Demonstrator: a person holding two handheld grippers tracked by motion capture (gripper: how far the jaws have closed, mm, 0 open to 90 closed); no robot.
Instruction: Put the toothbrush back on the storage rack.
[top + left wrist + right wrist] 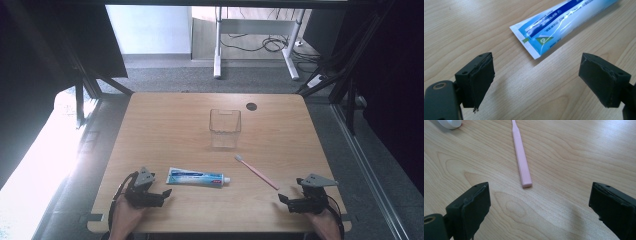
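Note:
A blue and white toothpaste tube (197, 177) lies flat near the table's front, cap end to the right. My left gripper (161, 196) sits just left of its crimped end (529, 41), open, nothing between the jaws. A pink toothbrush (256, 171) lies diagonally to the right, bristles toward a clear plastic cup (225, 128) standing mid-table. My right gripper (286, 202) is open near the front right corner, with the toothbrush handle (522, 157) ending a short way ahead of its jaws. The tube's white cap (450, 123) peeks in at the upper left of the right gripper view.
The wooden table (165, 125) has a round cable hole (251, 106) at the back right. Beyond the far edge stand white desk legs (218, 45) with cables on grey carpet. Dark frame struts (100, 80) flank both sides.

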